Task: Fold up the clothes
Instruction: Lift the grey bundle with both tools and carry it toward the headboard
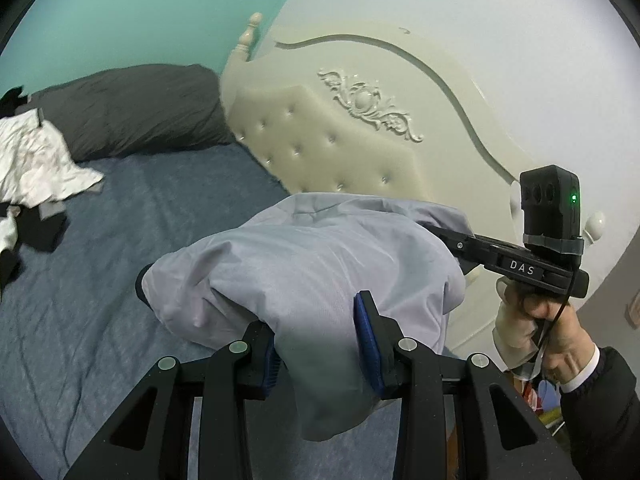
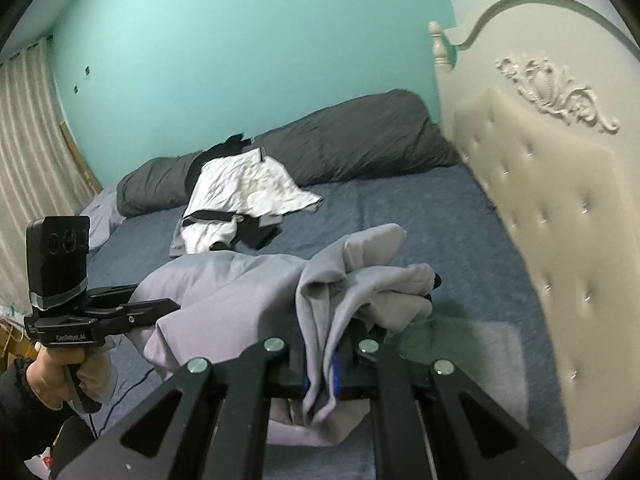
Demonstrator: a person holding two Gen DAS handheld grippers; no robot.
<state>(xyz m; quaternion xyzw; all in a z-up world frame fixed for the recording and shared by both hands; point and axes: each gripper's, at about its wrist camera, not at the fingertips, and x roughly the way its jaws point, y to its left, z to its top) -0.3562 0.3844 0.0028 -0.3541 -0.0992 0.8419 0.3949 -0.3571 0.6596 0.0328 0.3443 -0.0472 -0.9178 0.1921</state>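
A light grey garment (image 1: 312, 256) hangs bunched in the air above the blue bed (image 1: 160, 208), held up between both grippers. My left gripper (image 1: 312, 312) has its blue pads pressed on a thick fold of it, and cloth drapes over the fingers. In the left wrist view the right gripper (image 1: 444, 236) comes in from the right, its tips buried in the cloth, a hand on its handle. In the right wrist view my right gripper (image 2: 340, 336) is shut on a fold of the garment (image 2: 240, 292). The left gripper (image 2: 176, 306) enters the cloth from the left.
A heap of white and black clothes (image 2: 248, 188) lies further back on the bed (image 2: 420, 208), against a dark grey duvet roll (image 2: 352, 140). The cream tufted headboard (image 2: 560, 220) stands close on the right. A pale curtain (image 2: 24, 140) hangs at the far left.
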